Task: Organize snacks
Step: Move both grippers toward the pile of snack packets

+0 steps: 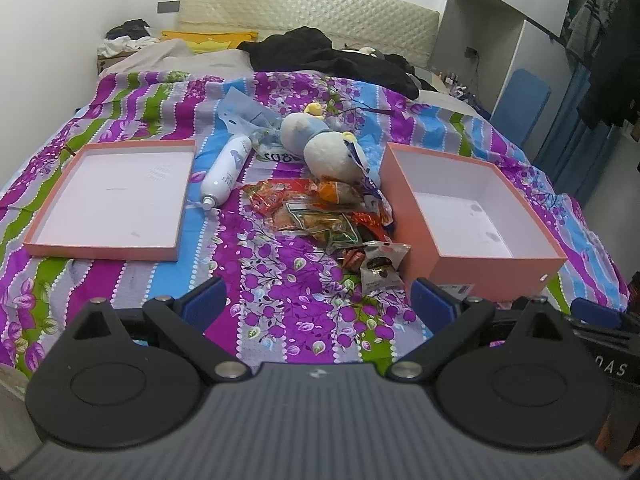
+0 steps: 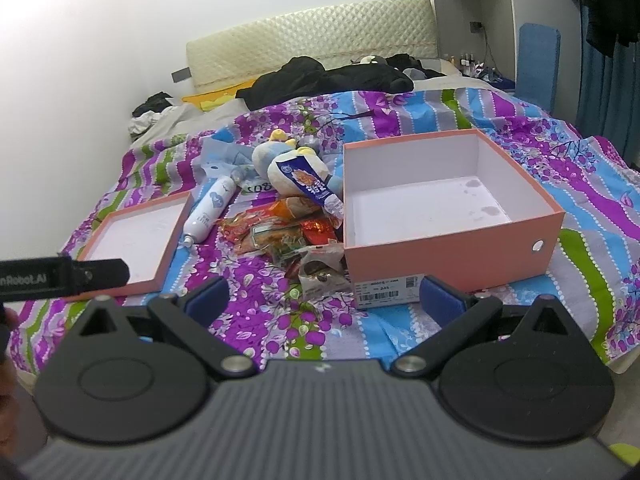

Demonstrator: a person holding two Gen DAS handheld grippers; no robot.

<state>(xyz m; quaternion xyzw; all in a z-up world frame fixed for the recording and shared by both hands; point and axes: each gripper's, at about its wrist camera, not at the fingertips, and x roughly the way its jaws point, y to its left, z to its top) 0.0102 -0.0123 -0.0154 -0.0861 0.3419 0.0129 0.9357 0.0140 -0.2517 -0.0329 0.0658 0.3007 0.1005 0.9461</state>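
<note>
We hold both grippers spread wide and empty: left gripper (image 1: 316,300), right gripper (image 2: 326,298). The snack pile (image 1: 324,212) lies between the shallow lid (image 1: 108,196) and deep box (image 1: 472,216). Only our right view shows the box's barcode label (image 2: 386,290).

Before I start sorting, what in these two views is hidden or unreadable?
- Snack pile: lower packets are covered by upper ones in both views, so no count.
- Deep pink box: in the left wrist view its near wall hides the near floor strip.
- Barcode label: print too small.
- Plush toy: a blue packet covers part of it.
- Both tools are open, holding nothing.
</note>
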